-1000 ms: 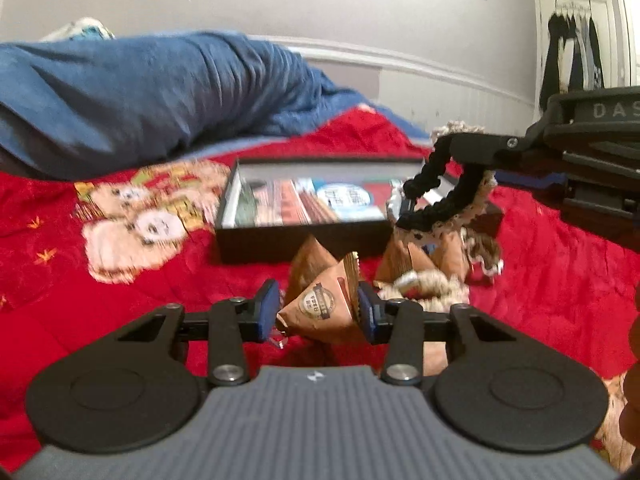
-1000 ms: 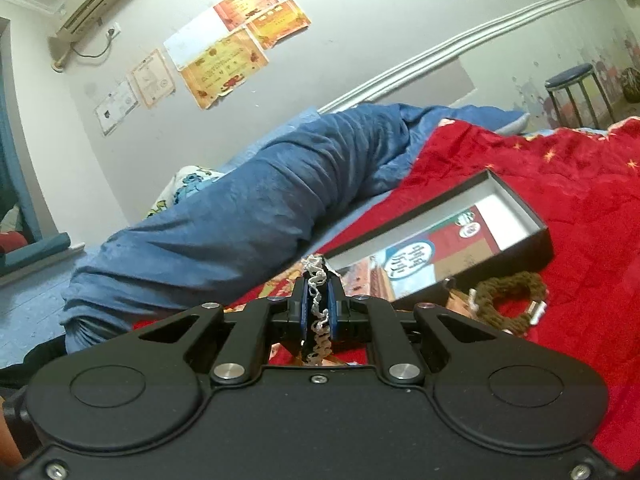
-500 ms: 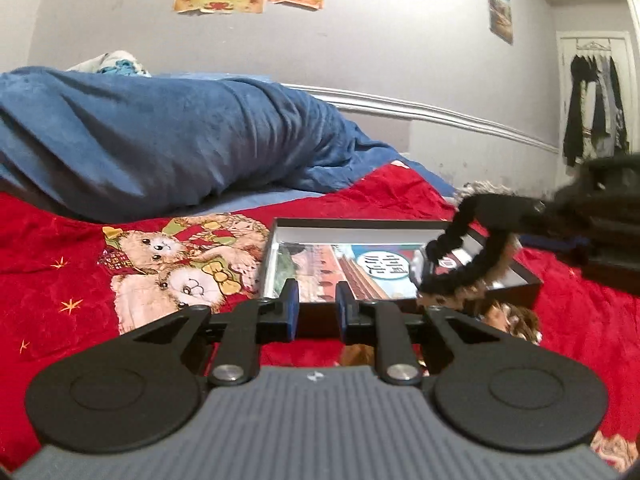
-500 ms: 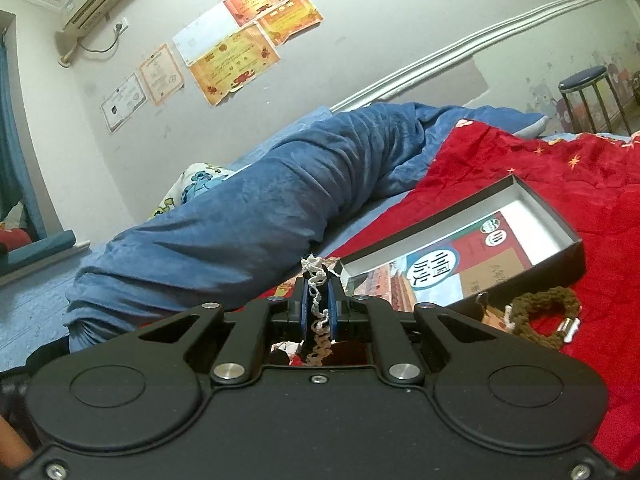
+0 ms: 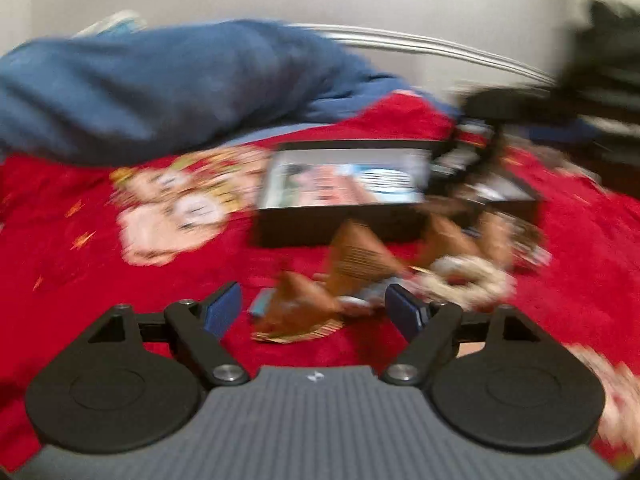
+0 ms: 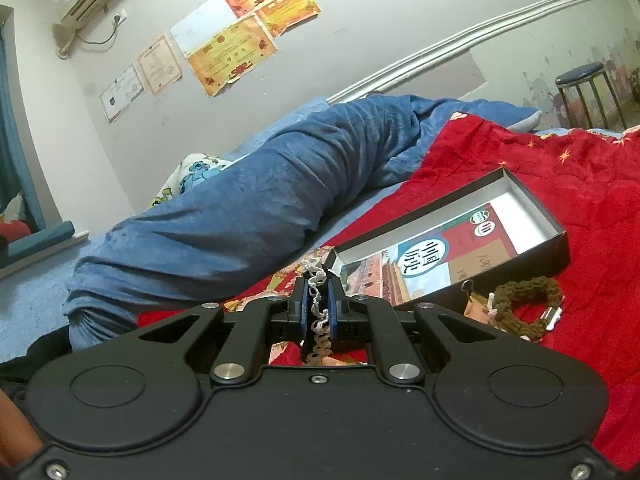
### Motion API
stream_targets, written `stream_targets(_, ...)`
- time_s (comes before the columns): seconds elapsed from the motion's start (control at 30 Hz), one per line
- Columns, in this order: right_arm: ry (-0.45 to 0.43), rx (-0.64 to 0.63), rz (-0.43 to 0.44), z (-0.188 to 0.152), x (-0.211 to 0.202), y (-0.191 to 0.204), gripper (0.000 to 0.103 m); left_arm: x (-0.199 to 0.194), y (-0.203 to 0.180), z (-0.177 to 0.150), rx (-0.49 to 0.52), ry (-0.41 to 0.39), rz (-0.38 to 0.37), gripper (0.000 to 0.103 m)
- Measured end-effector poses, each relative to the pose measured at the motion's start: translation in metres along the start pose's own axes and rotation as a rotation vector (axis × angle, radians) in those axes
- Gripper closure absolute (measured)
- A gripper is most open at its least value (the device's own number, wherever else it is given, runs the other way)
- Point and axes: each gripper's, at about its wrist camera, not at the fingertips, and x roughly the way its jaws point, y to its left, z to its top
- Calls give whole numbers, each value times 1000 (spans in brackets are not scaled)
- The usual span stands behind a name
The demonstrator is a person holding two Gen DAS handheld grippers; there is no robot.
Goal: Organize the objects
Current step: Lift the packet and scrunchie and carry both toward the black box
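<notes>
The left wrist view is blurred. My left gripper [image 5: 312,304] hangs low over the red blanket [image 5: 80,300], its jaws opening wide. A brown pyramid packet [image 5: 296,304] lies between the fingers, and the pads do not touch it. A second packet [image 5: 360,256] and a cream crocheted ring [image 5: 468,280] lie just beyond. Behind them stands the open black box [image 5: 340,226]. My right gripper [image 6: 318,300] is shut on a crocheted band [image 6: 318,320] that hangs between its pads. The box [image 6: 532,262] is to its right, with a brown crocheted ring [image 6: 524,300] lying in front of it.
A rolled blue duvet [image 6: 260,208] lies across the bed behind the box. The blanket carries a bear print [image 5: 180,208] left of the box. A stool [image 6: 580,76] stands by the far wall. My right gripper's dark body [image 5: 580,108] shows blurred at the upper right.
A second ago my left gripper was shut on a brown packet. It then rose with narrow, empty jaws. Now it has tipped down again and its jaws have spread wide. The right gripper kept its hold.
</notes>
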Motion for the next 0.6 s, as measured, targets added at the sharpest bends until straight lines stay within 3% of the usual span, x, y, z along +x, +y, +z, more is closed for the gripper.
stream_targets(0.1,5,1,2,-3,2,-1,93,19,5,6,-21,46,23,16)
stream_targets(0.23,9,10,-3,-5,2,-3,92,33,0,5,39,119,-32,24)
stream_targets(0.3,0,23,0,-5,0,-5,92,32,-3,2,56,103,-35,34)
stream_targets(0.37,-11,35,-1,-5,-3,-7,92,30,-4,2,65,100,-55,50)
stream_targets(0.6,-38,50,0,-2,-11,-9,92,23,-7,-1,87,85,-73,60)
